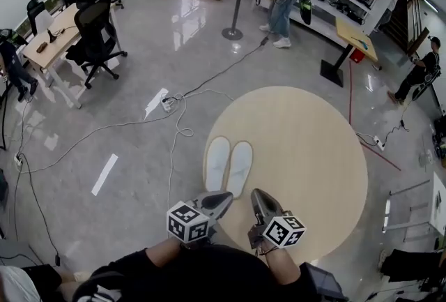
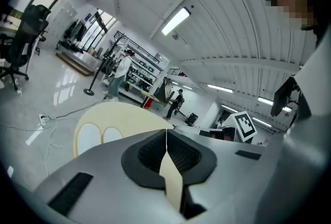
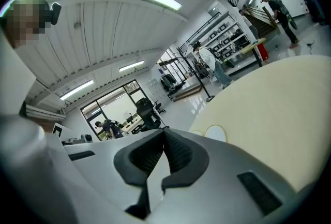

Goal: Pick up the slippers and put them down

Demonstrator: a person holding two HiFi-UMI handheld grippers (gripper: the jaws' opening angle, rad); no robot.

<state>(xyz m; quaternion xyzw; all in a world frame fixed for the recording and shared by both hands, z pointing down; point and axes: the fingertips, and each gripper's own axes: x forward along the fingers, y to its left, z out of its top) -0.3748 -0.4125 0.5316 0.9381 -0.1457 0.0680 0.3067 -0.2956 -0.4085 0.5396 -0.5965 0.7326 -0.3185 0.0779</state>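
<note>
While the left tongs (image 1: 224, 197) and right tongs (image 1: 256, 194) are pressed together (nothing held), the slippers (image 1: 228, 167) lie just ahead of their tips on the table (image 1: 306, 147); descending unopened would shove the seemingly thin pair toward the edge.

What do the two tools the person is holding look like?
The left tool and right tool are grey pointed shells with black ribbed pads inside. Each carries a white cube printed with black square markers. The person wears black sleeves.
</note>
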